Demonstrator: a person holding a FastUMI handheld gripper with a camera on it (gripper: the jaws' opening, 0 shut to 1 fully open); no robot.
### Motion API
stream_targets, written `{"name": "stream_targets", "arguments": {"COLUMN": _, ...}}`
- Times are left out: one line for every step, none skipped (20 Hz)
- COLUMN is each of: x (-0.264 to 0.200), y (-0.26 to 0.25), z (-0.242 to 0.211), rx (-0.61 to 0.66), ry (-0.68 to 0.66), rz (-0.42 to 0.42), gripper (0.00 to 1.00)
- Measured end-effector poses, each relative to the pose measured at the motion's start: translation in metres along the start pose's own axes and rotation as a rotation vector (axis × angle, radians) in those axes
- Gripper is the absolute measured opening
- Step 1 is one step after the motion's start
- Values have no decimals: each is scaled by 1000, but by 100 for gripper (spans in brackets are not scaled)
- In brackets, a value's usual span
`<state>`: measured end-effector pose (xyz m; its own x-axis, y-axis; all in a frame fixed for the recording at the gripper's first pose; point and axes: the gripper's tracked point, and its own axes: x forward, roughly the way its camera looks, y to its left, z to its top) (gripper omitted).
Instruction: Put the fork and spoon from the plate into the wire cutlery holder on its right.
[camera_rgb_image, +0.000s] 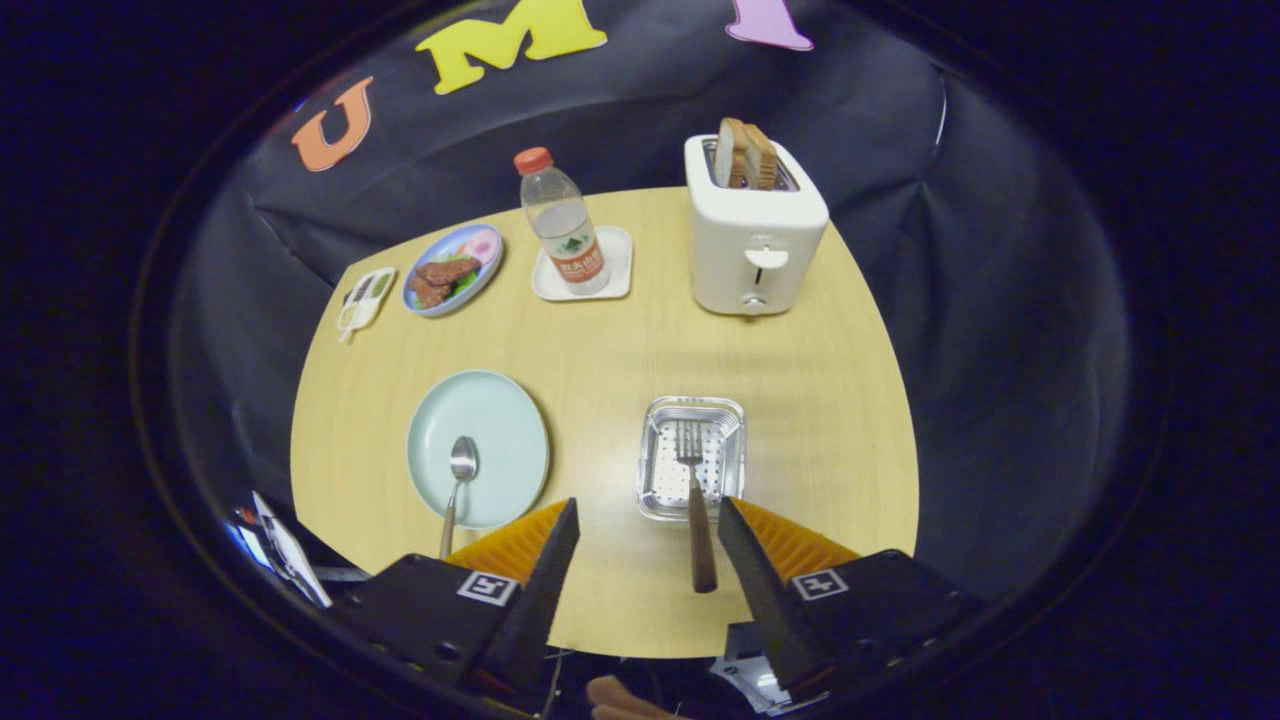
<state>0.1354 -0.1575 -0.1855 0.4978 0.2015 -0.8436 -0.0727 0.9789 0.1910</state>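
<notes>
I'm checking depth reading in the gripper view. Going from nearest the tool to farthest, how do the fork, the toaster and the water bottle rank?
The tool is open, its fingers holding nothing.
1. Fork: its handle lies between the fingers, its tines in the wire cutlery holder just ahead.
2. Toaster: far beyond the holder, with bread in its slots.
3. Water bottle: about as far back, left of the toaster; too close to call.

Spoon (459, 482): lower handle end runs behind the left finger's housing, tip hidden. Plate (478, 449): near rim partly covered by the same finger. Wire cutlery holder (693, 457): near edge cut by the right finger; the gripper (648, 560) fingers stand apart, with the fork (696, 505) handle in the gap, contact with the right finger possibly none, unclear. Small white item (365, 299), upper left: contents too small to identify. Objects (280, 550) at lower left: cut off.
</notes>
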Motion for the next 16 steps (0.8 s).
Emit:
{"name": "stream_targets", "arguments": {"x": -3, "y": 5, "z": 1, "rx": -2, "ry": -26, "rz": -2, "gripper": 93}}
{"name": "stream_targets", "arguments": {"x": -5, "y": 11, "z": 0, "rx": -2, "ry": -48, "rz": -2, "gripper": 98}}
{"name": "stream_targets", "arguments": {"x": -4, "y": 19, "z": -3, "rx": -2, "ry": -61, "rz": 2, "gripper": 98}}
{"name": "stream_targets", "arguments": {"x": -3, "y": 27, "z": -8, "rx": 0, "ry": -66, "rz": 9, "gripper": 97}}
{"name": "stream_targets", "arguments": {"x": -3, "y": 36, "z": -12, "rx": 4, "ry": -69, "rz": 20, "gripper": 97}}
{"name": "stream_targets", "arguments": {"x": -2, "y": 46, "z": -18, "rx": 9, "ry": -65, "rz": 32, "gripper": 97}}
{"name": "stream_targets", "arguments": {"x": -1, "y": 55, "z": -24, "rx": 12, "ry": -61, "rz": 43, "gripper": 97}}
{"name": "stream_targets", "arguments": {"x": 1, "y": 64, "z": -30, "rx": 10, "ry": -55, "rz": 50, "gripper": 97}}
{"name": "stream_targets", "arguments": {"x": 5, "y": 74, "z": -36, "rx": 8, "ry": -53, "rz": 60, "gripper": 97}}
{"name": "stream_targets", "arguments": {"x": 9, "y": 85, "z": -42, "rx": 2, "ry": -46, "rz": 68, "gripper": 97}}
{"name": "stream_targets", "arguments": {"x": 13, "y": 94, "z": -51, "rx": -5, "ry": -40, "rz": 69, "gripper": 97}}
{"name": "stream_targets", "arguments": {"x": 18, "y": 105, "z": -59, "rx": -13, "ry": -34, "rz": 70, "gripper": 97}}
{"name": "stream_targets", "arguments": {"x": 23, "y": 115, "z": -67, "rx": -19, "ry": -26, "rz": 71, "gripper": 97}}
{"name": "stream_targets", "arguments": {"x": 27, "y": 126, "z": -75, "rx": -24, "ry": -19, "rz": 76, "gripper": 97}}
{"name": "stream_targets", "arguments": {"x": 33, "y": 138, "z": -83, "rx": -29, "ry": -11, "rz": 82, "gripper": 97}}
{"name": "stream_targets", "arguments": {"x": 38, "y": 148, "z": -90, "rx": -36, "ry": -4, "rz": 82, "gripper": 97}}
